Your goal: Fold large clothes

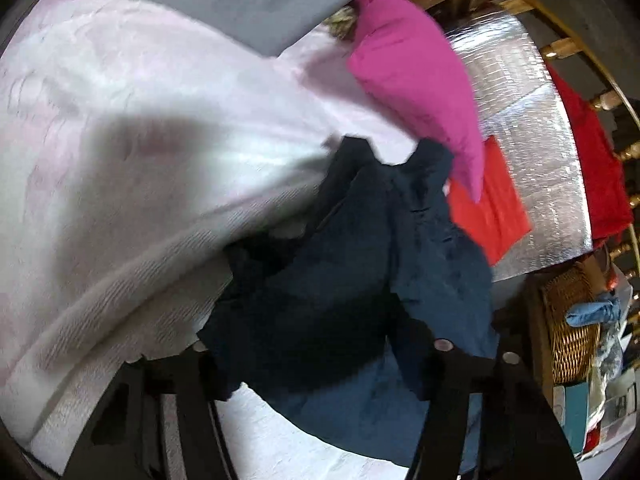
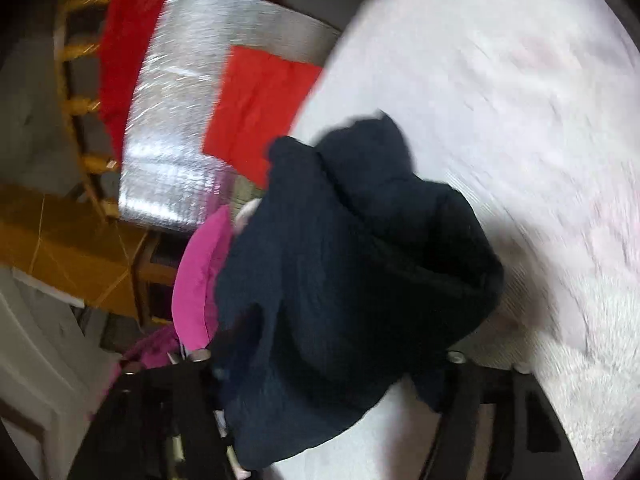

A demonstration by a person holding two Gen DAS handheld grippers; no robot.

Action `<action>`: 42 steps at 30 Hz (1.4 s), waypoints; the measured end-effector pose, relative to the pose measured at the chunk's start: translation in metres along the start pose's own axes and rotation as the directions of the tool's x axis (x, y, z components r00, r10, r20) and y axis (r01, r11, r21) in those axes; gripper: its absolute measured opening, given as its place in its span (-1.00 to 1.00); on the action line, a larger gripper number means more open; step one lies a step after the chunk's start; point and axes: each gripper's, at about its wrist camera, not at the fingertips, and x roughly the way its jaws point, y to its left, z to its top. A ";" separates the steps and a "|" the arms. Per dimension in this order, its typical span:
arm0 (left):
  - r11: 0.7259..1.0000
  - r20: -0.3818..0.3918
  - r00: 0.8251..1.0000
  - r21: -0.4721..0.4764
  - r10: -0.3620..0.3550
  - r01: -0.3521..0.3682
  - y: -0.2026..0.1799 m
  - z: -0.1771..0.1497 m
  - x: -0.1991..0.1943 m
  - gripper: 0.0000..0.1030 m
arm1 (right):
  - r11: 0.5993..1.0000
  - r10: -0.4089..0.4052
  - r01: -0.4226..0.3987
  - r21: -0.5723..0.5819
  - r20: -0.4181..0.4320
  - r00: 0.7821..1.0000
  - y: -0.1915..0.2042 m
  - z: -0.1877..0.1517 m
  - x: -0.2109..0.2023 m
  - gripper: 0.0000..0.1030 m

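Observation:
A dark navy garment hangs bunched in front of both cameras, above a white-pink bedspread. My left gripper is shut on the navy garment; the cloth covers the gap between its black fingers. My right gripper is also shut on the same navy garment, which drapes over its fingers. Both views are motion-blurred.
A magenta garment and a grey garment lie on the bedspread. A folded orange-red cloth rests on a silver foil mat. A red cloth hangs on wooden railing. A wicker basket stands at right.

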 end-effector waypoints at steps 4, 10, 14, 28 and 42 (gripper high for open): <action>0.999 -0.048 0.998 -0.020 0.045 -0.046 0.002 -0.001 0.013 0.37 | 0.989 -0.128 0.123 -0.083 -0.056 0.990 -0.003 -0.003 0.022 0.29; 0.999 -0.051 0.998 -0.011 0.032 -0.033 0.000 -0.003 0.013 0.43 | 0.996 -0.043 0.051 0.080 -0.095 0.995 -0.029 0.000 0.030 0.34; 1.000 -0.022 1.000 0.004 0.007 -0.007 -0.003 -0.003 0.007 0.02 | 0.998 -0.043 0.047 0.044 -0.089 0.995 -0.026 -0.002 0.035 0.12; 0.997 0.024 1.000 0.080 -0.009 0.007 -0.031 -0.001 -0.024 -0.58 | 0.984 -0.102 0.096 -0.153 -0.029 0.994 0.018 -0.007 0.006 -0.33; 0.989 -0.009 0.999 0.138 0.045 -0.043 -0.005 -0.038 -0.089 -0.58 | 0.983 -0.115 0.099 -0.151 -0.099 0.988 0.008 -0.041 -0.058 -0.33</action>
